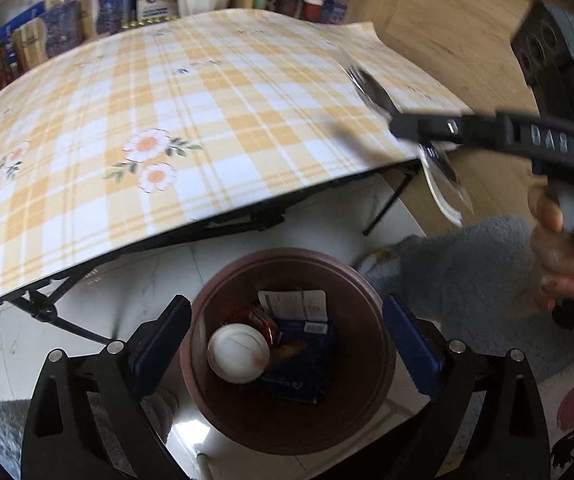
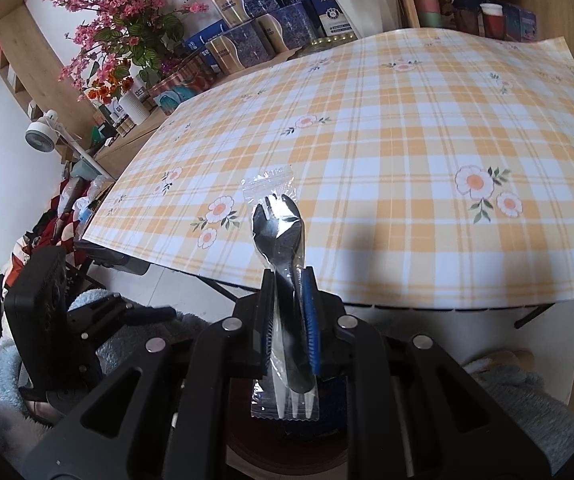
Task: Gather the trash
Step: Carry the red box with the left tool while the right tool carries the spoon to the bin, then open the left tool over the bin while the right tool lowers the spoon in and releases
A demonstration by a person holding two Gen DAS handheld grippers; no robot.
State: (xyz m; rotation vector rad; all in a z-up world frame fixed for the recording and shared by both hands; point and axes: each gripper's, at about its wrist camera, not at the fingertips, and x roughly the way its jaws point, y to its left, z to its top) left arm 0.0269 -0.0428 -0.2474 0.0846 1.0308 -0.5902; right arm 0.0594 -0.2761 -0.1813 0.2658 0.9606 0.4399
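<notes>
one bin [image 1: 287,420], one wrapped cutlery pack [image 2: 283,280], one table [image 2: 407,160]

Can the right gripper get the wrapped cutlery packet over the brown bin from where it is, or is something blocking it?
Probably yes. The right gripper is shut on the cutlery packet at the table edge, and the brown bin sits open below. The left gripper hovers open over the bin and may crowd the drop.

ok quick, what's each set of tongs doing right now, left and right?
Left tongs: open, empty, over the brown bin.
Right tongs: shut on the wrapped plastic cutlery.
</notes>
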